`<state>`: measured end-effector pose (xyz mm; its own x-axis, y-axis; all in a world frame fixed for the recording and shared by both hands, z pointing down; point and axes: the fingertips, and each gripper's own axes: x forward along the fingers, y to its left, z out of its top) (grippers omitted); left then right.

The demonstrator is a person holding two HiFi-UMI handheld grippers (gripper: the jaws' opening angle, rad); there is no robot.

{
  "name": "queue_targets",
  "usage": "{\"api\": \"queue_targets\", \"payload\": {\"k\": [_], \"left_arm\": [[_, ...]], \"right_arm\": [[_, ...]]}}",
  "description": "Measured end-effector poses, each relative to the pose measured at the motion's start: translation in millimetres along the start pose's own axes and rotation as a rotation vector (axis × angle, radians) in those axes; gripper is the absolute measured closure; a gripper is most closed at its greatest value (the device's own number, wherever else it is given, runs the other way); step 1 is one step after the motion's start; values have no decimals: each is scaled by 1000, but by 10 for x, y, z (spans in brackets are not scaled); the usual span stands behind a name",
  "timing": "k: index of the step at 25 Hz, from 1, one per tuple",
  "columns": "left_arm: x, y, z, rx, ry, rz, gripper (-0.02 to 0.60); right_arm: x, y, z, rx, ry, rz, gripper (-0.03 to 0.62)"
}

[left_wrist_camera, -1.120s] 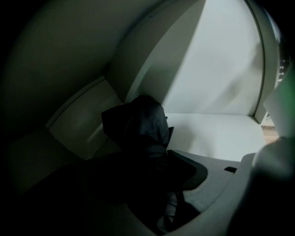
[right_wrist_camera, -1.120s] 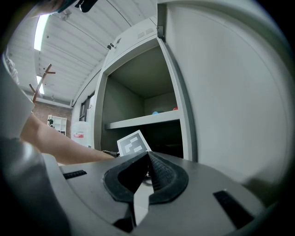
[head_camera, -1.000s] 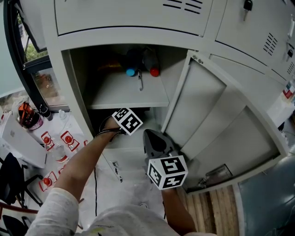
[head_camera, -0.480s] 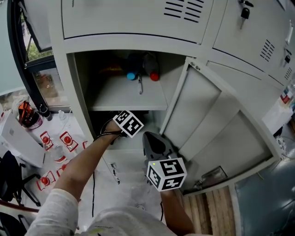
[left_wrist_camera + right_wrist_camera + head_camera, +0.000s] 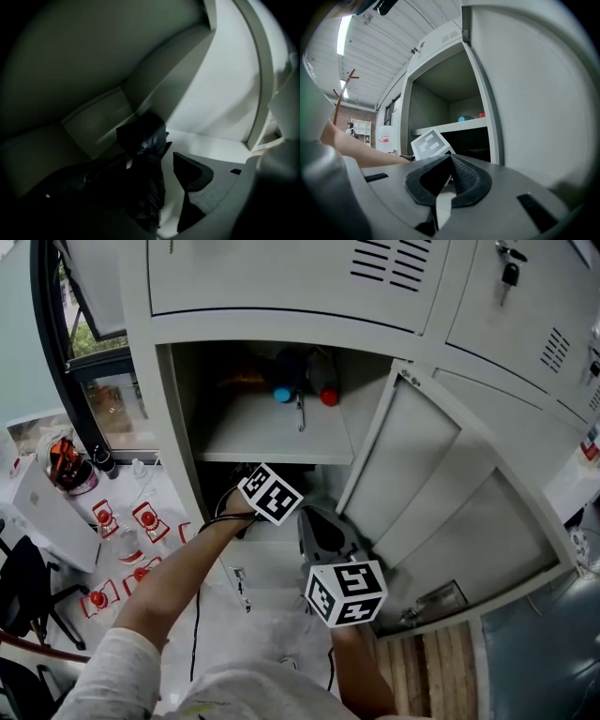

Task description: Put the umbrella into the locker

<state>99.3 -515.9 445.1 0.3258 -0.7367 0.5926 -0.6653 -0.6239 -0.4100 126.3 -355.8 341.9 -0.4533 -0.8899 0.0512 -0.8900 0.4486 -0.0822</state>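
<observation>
Left tool (image 5: 145,164): jaws wide, having just been opening. The folded black umbrella (image 5: 143,133) stands loose between them, extending toward 12 o'clock, inside the locker (image 5: 178,427) lower compartment. Right tool (image 5: 450,159): jaws together, empty.

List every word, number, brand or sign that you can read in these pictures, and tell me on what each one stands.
No text is readable.
left marker cube and right marker cube: black-and-white patterns, no letters.
red-and-white items at the left, head view: print too small to read.
white container, right gripper view: its red label is blurred.
</observation>
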Motion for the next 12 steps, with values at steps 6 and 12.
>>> {"api": "queue_targets", "payload": {"k": [6, 12], "left_arm": [[-180, -126, 65, -67, -65, -60, 285], [-377, -168, 86, -87, -125, -56, 285]], "right_arm": [[-43, 23, 37, 7, -15, -12, 591], [-123, 43, 62, 9, -26, -31, 591]]}}
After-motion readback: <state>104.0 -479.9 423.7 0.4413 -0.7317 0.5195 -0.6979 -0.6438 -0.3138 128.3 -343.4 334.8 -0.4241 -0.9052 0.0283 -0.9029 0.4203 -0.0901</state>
